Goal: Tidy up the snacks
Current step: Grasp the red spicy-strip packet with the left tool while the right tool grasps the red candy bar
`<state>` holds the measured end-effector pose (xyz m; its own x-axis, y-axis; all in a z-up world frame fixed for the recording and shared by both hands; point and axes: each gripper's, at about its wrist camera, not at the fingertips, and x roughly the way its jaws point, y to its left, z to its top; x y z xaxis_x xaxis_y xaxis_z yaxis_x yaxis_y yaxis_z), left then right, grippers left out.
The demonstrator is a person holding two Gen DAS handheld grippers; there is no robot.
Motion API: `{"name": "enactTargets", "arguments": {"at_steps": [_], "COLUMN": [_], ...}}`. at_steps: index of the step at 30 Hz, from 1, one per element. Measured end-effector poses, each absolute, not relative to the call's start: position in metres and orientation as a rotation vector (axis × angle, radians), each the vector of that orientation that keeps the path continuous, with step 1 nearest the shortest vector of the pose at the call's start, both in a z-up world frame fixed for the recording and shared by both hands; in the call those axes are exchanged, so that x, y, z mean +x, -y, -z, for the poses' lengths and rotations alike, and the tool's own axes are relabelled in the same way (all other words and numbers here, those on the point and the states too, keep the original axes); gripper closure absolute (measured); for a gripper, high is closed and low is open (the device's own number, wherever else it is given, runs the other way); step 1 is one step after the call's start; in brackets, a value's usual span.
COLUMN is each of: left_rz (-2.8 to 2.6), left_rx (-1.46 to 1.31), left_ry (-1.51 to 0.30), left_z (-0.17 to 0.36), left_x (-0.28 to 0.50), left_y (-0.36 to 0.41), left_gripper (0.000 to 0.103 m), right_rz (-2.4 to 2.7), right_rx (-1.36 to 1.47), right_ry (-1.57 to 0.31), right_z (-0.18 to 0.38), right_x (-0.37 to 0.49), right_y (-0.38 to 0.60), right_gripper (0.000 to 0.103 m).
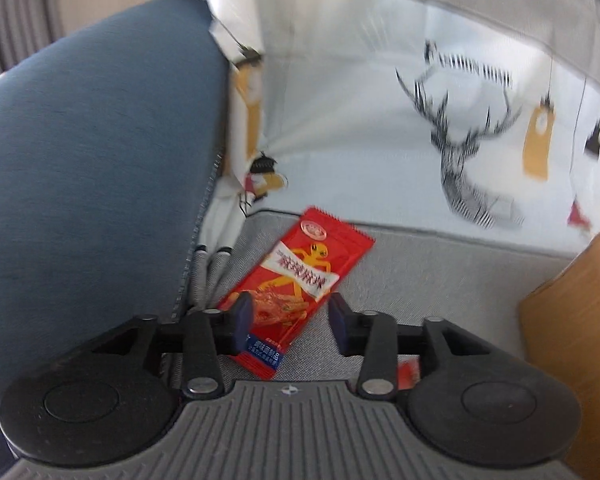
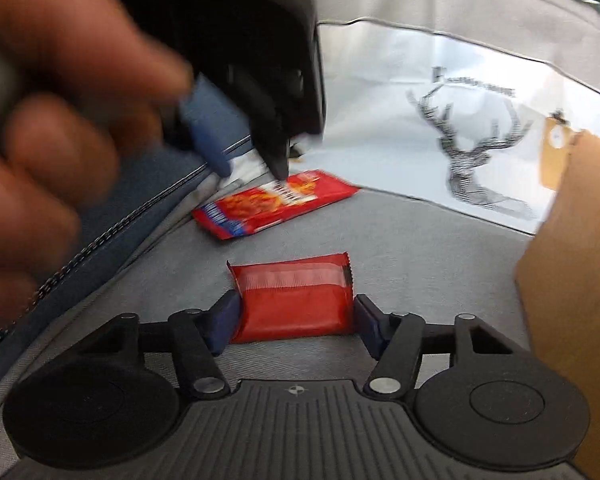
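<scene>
A long red snack packet (image 1: 300,284) with an orange figure lies on the grey sofa seat (image 1: 440,280). My left gripper (image 1: 292,316) is open just above its near end, one finger over the packet, the other beside it. The packet also shows in the right wrist view (image 2: 276,202), with the left gripper (image 2: 252,156) over it. A smaller plain red snack packet (image 2: 294,300) lies on the seat between the fingers of my right gripper (image 2: 296,322). The jaws stand at its two short ends; contact is unclear.
A blue cushion (image 1: 92,160) rises at the left. A white cushion with a deer print (image 1: 460,140) stands behind the seat. A brown cardboard box (image 1: 580,340) stands at the right and also shows in the right wrist view (image 2: 572,280).
</scene>
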<state>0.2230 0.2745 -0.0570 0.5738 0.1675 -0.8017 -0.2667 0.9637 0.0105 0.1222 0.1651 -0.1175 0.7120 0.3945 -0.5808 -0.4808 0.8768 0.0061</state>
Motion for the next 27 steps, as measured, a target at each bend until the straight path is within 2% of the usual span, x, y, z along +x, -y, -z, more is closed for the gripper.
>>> {"name": "enactTargets", "arguments": {"at_steps": [4,10,12,17,21,27], "left_rz": [-0.25,-0.249,-0.251,-0.255,-0.251,-0.227], "left_rx": [-0.087,0.019,0.018,0.053,0.049,0.003], "left_ry": [-0.945,-0.941,-0.931,-0.914,-0.911,-0.882], "left_z": [0.073,0.088,0.088,0.083,0.078,0.056], "left_x": [0.233,0.242,0.243,0.244,0.242,0.223], "left_y": [-0.269,-0.261,-0.261,-0.26,-0.257,-0.252], "left_gripper": [0.04,0.035,0.04,0.092,0.1,0.102], "right_rz": [-0.365,-0.324,-0.324,-0.33,-0.334,-0.383], "right_rx": [-0.092,-0.073,-0.077,-0.073,-0.068,-0.12], "right_ry": [-0.575,-0.595,-0.6,-0.599,-0.61,-0.639], "right_z": [0.117,0.119,0.119,0.119,0.118,0.107], "right_x": [0.12,0.123,0.124,0.126,0.127,0.117], "right_y": [-0.152,-0.146,-0.146,-0.147,-0.145,-0.143], "right_gripper": [0.042,0.042,0.042,0.042,0.042,0.042]}}
